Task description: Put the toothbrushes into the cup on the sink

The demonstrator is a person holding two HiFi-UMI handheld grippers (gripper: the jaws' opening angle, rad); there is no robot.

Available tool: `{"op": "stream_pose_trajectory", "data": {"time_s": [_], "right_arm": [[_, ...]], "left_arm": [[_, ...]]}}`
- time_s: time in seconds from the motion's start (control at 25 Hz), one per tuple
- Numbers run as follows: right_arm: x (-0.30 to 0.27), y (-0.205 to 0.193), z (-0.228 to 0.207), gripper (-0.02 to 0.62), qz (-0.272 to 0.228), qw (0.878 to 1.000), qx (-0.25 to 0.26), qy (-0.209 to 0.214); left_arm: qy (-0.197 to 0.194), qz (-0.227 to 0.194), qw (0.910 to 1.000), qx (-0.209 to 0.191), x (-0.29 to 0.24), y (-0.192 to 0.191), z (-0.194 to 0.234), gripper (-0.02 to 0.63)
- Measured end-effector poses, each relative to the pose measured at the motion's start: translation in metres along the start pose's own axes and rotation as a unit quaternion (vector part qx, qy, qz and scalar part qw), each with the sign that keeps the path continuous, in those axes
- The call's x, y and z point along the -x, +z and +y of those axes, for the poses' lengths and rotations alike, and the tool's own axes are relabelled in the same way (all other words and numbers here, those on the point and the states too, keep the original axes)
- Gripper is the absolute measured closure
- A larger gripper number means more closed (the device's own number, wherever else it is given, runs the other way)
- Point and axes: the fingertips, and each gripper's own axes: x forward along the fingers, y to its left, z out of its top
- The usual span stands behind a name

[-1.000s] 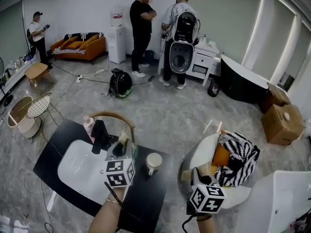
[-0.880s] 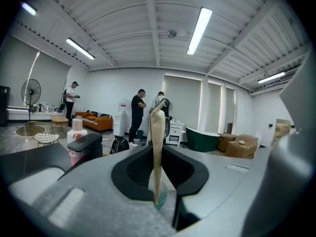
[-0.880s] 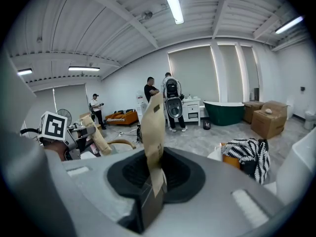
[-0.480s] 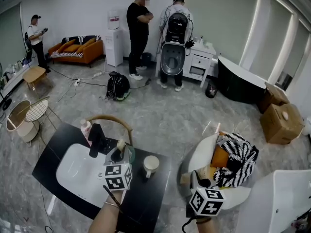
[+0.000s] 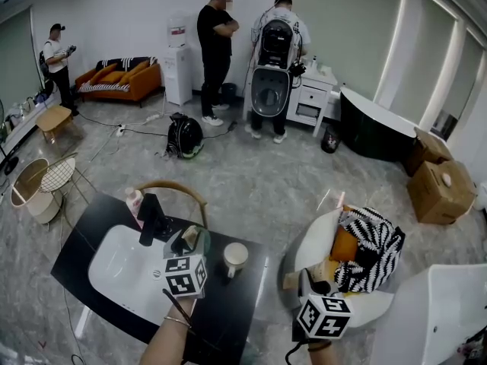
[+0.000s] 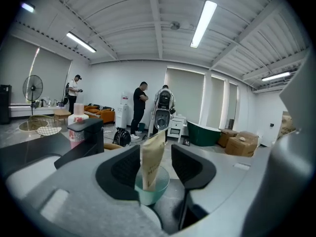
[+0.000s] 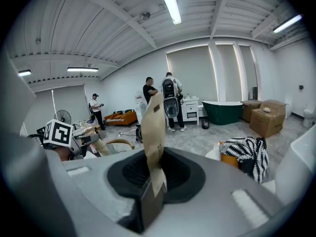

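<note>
On the left, the danger is at the pale green translucent cup (image 6: 157, 190). The tall brown paper toothbrush pack (image 6: 151, 158) stands in it while the left gripper (image 6: 157, 166) is opening its jaws around it. If this gripper is drawn away sideways instead of straight back, a pad could catch the pack and pull it out. It could also tip the light cup on the black countertop (image 5: 228, 310) beside the white sink basin (image 5: 122, 268).

On the right, the right gripper (image 7: 156, 177) is clenched on a second brown paper toothbrush pack (image 7: 154, 125), and only by its lower end. In my judgement such a long, thin pack may swing or slip during the carry, or knock the first pack when it enters the same cup.

The first pack lies between the left jaws with its foot inside the cup, close to the left pad; I cannot tell if it touches. The second pack sticks up from between the right jaws, well apart from the cup.
</note>
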Motion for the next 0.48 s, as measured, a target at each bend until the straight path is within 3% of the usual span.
{"op": "stream_pose_trajectory", "data": {"time_s": [0.2,0.48], "right_arm": [[0.003,-0.001,0.003,0.540,-0.001,1.000,0.001,0.007],[0.004,0.000,0.009,0.540,-0.004,1.000,0.000,0.014]], "left_arm": [[0.006,0.026,0.9995,0.015,0.007,-0.021,0.003,0.396],[-0.002,0.019,0.9998,0.010,0.020,-0.015,-0.003,0.396]]}}
